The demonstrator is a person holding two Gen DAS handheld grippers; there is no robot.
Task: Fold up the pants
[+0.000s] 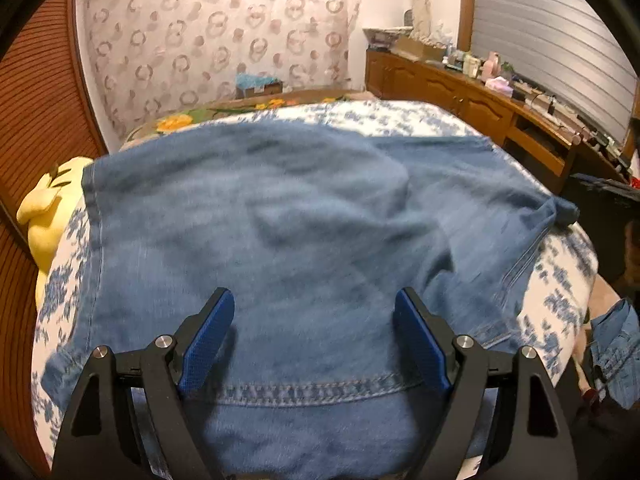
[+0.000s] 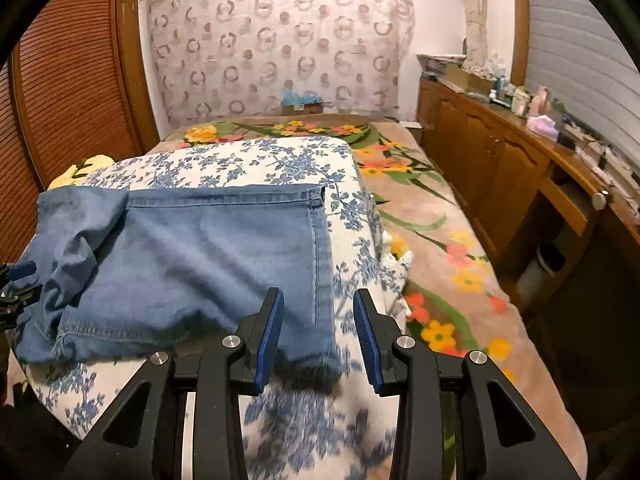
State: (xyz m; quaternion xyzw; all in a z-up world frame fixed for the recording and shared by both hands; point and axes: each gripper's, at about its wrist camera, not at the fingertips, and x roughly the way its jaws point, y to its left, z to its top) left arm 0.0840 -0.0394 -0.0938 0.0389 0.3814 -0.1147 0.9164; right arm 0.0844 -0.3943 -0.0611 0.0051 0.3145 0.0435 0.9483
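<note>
Blue denim pants (image 1: 280,220) lie spread on a white cushion with blue flowers (image 1: 560,280). My left gripper (image 1: 314,340) is open, its blue pads apart just above the pants' stitched hem at the near edge, holding nothing. In the right wrist view the pants (image 2: 192,256) lie folded over, bunched at the left. My right gripper (image 2: 318,340) is open over the pants' near right corner, which lies between the pads; the jaws do not close on it. The left gripper's tip (image 2: 16,280) shows at the left edge there.
The cushion (image 2: 256,160) sits on a bed with a flowered blanket (image 2: 440,248). A wooden sideboard (image 2: 500,160) with clutter runs along the right. A yellow plush (image 1: 44,208) lies at the left. A louvred wooden door (image 2: 68,80) stands left; a patterned curtain hangs behind.
</note>
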